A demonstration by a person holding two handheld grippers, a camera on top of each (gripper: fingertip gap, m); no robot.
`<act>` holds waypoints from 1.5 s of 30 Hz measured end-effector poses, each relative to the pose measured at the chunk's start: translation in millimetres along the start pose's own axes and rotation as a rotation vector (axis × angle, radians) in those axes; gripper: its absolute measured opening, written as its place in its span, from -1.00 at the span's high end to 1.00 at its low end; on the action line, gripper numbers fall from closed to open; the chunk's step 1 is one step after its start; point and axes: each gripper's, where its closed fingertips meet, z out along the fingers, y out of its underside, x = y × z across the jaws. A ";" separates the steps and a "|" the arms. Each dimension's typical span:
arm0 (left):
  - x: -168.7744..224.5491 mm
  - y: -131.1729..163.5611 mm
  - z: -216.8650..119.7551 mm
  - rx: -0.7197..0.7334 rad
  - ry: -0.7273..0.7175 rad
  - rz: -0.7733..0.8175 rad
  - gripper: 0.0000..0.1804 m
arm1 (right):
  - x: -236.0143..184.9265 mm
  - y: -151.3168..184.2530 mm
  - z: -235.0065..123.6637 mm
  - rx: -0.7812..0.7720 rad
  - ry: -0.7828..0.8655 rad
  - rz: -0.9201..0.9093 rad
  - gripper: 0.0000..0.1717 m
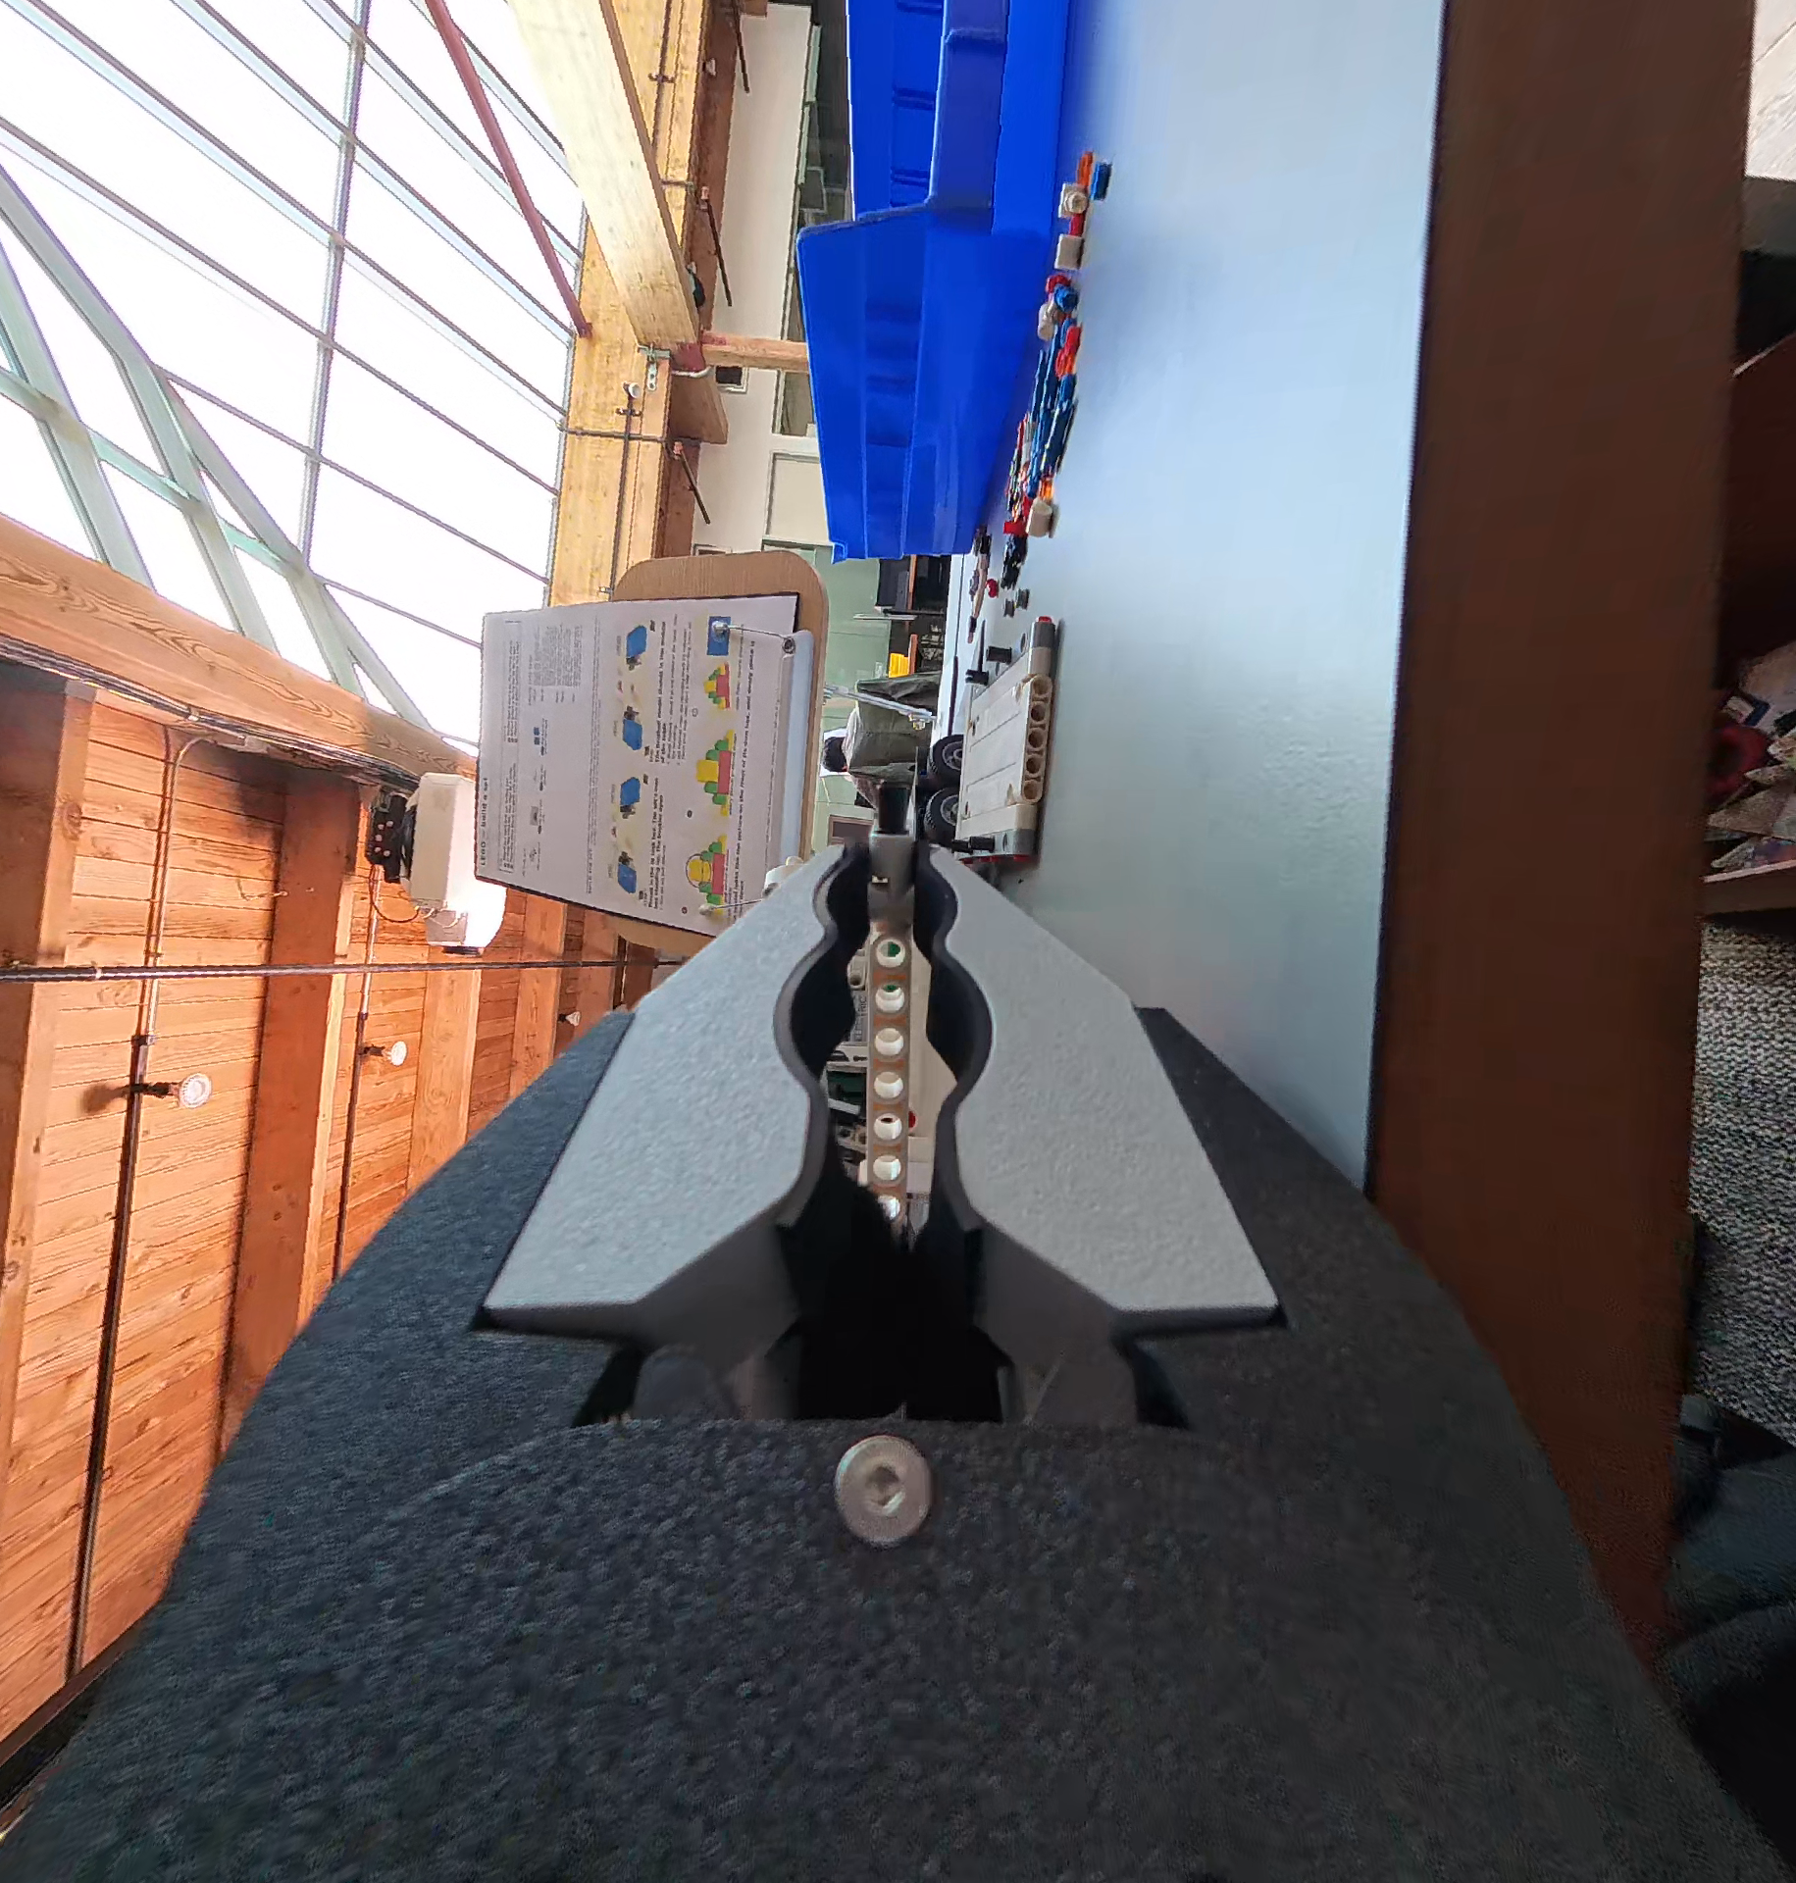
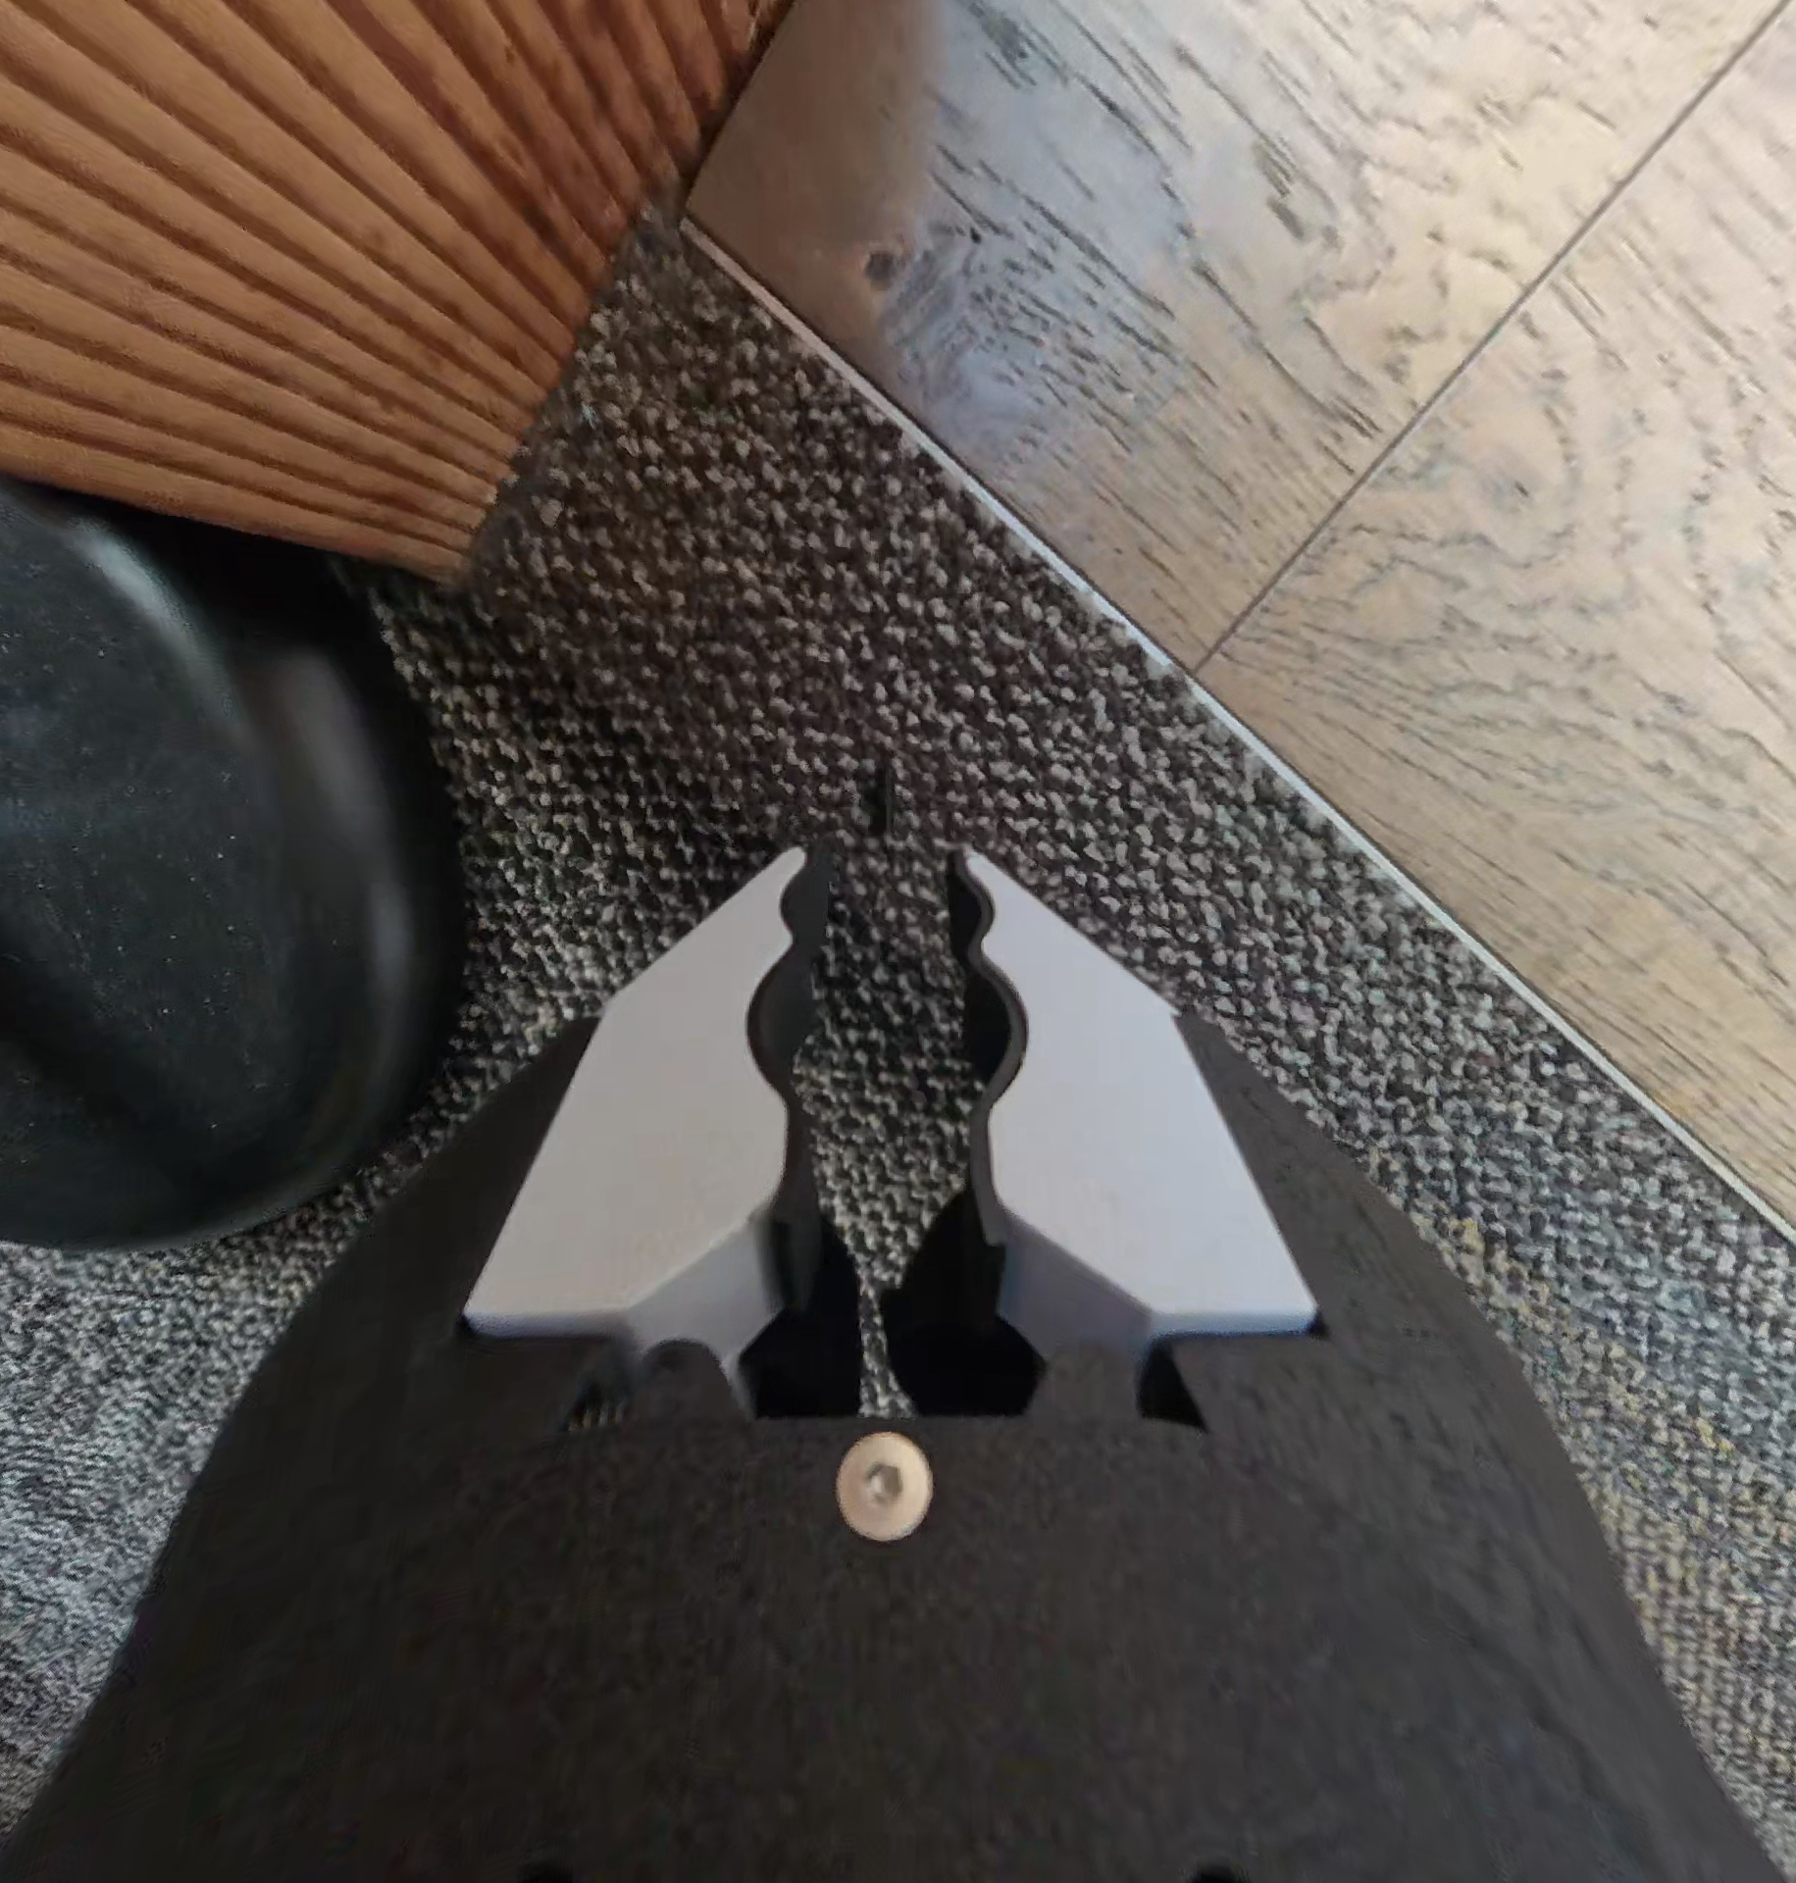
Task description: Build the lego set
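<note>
In the left wrist view my left gripper (image 1: pixel 891 861) is shut on a long pale grey building-toy beam (image 1: pixel 888 1039) with a row of round holes. The beam runs back between the pads, and a black pin (image 1: pixel 890 805) sticks out of its front end. The view is turned on its side, and the gripper is held beside the pale blue table (image 1: pixel 1230 611). In the right wrist view my right gripper (image 2: pixel 888 866) is open and empty, pointing down at speckled carpet (image 2: pixel 720 611). A small thin black piece (image 2: pixel 883 795) lies on the carpet just beyond its fingertips.
On the table stand a white panel assembly with black wheels (image 1: pixel 1006 754), a strip of loose coloured pieces (image 1: pixel 1051 387) and blue bins (image 1: pixel 924 306). An instruction sheet on a board (image 1: pixel 639 764) stands behind. Near the right gripper are a wooden panel (image 2: pixel 262 224), a dark rounded object (image 2: pixel 160 866) and wood flooring (image 2: pixel 1383 306). The tips of one gripper are about 110 centimeters away from the tips of the other.
</note>
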 end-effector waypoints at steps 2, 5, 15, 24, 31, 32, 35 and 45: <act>1.3 0.6 0.5 0.000 0.013 -0.010 0.93 | -3.0 -2.8 12.5 -0.023 0.048 -0.075 0.75; 3.4 1.6 1.5 -0.002 0.035 -0.028 0.94 | -2.7 0.0 26.5 -0.062 0.114 -0.180 0.77; 8.7 4.9 3.9 -0.020 0.086 -0.076 0.93 | 1.4 9.9 46.5 -0.087 0.046 -0.213 0.80; 9.7 4.7 4.2 -0.017 0.097 -0.080 0.93 | -5.9 14.3 44.7 -0.109 0.010 -0.318 0.97; 9.5 4.2 4.1 -0.015 0.095 -0.072 0.93 | -84.8 55.7 -27.0 0.010 -0.218 -0.495 0.97; 9.0 4.0 4.0 -0.015 0.091 -0.067 0.93 | -104.6 74.2 -49.3 0.018 -0.272 -0.546 0.97; 7.3 3.4 3.3 -0.015 0.074 -0.055 0.93 | -179.1 113.6 -141.7 0.110 -0.447 -0.676 0.96; 5.4 4.7 2.6 -0.034 0.056 -0.048 0.93 | -467.2 52.6 -509.8 0.625 -1.002 -1.277 0.96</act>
